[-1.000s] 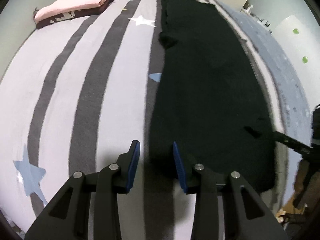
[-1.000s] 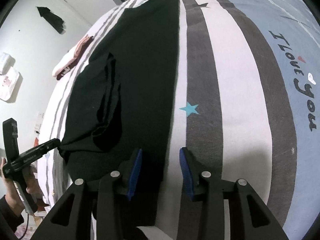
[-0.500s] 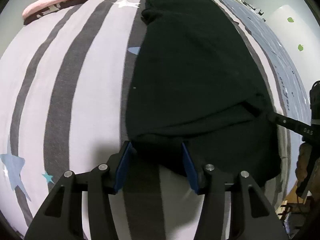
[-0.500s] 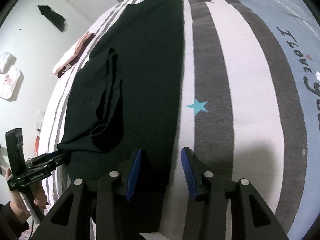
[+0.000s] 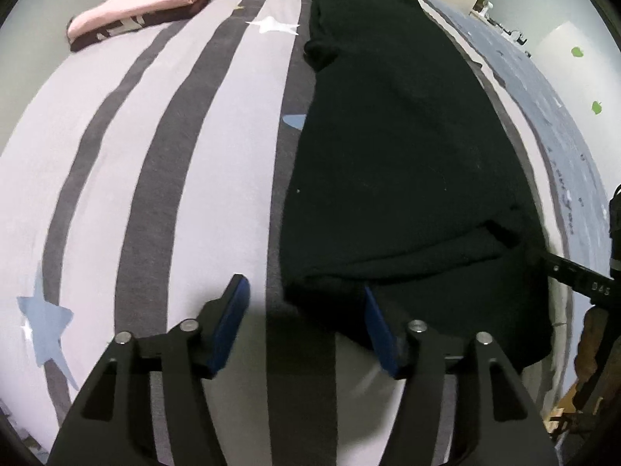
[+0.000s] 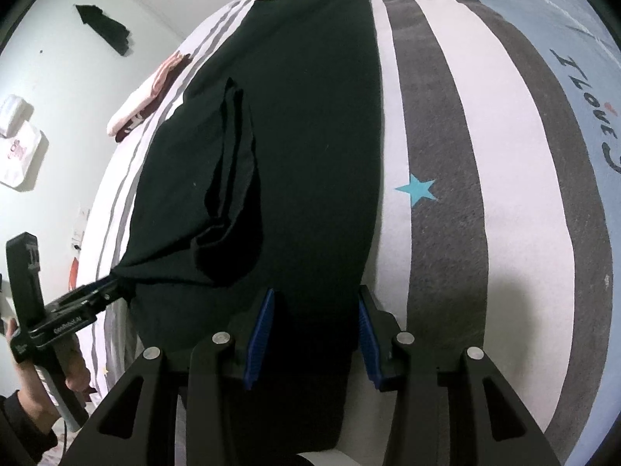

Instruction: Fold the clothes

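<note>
Black cloth of a long garment [image 5: 407, 147] is spread on the striped bedsheet [image 5: 217, 147]; its near corner is framed by the left gripper [image 5: 304, 310], whose jaws have just been opening, unpressed. The right gripper [image 6: 314, 320] is seen half-open over the hem.

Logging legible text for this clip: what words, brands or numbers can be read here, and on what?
"I LOVE", then a cut-off word: dark lettering on the blue part of the bedsheet, right wrist view.
"D45", roughly: right gripper finger, left wrist view; blurred.
White brand print on the left gripper, right wrist view: too blurred to read.
Pink print on the white wall hanging: unreadable.
</note>
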`<state>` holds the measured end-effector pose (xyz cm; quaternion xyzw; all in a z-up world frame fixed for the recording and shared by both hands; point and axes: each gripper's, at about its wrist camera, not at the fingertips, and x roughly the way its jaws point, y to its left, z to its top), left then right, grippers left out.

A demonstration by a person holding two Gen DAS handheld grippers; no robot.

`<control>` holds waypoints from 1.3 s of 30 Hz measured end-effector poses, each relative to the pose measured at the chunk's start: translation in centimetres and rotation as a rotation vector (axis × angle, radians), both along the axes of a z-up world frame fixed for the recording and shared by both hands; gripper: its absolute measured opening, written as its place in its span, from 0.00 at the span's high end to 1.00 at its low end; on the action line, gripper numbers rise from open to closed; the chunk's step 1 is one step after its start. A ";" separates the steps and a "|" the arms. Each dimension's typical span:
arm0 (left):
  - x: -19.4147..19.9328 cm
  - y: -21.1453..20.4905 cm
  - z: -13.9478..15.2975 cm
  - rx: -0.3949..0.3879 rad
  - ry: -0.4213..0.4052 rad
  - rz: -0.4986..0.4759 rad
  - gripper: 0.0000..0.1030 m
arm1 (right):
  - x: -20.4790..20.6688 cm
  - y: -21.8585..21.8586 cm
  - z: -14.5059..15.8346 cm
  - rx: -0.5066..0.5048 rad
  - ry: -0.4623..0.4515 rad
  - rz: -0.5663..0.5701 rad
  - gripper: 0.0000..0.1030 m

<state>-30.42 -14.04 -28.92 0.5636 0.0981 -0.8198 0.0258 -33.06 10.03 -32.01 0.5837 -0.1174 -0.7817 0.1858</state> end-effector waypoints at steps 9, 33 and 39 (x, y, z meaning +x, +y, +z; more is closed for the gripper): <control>-3.2 0.7 -2.2 0.049 -0.016 -0.044 0.49 | -0.3 -0.1 -0.2 0.008 -0.015 -0.001 0.65; 9.6 6.8 1.0 0.103 -0.227 -0.091 0.92 | 11.6 1.8 3.5 -0.003 -0.180 0.063 0.94; 11.1 8.1 2.3 0.130 -0.261 -0.005 0.92 | 15.4 2.2 4.0 -0.006 -0.260 0.092 0.94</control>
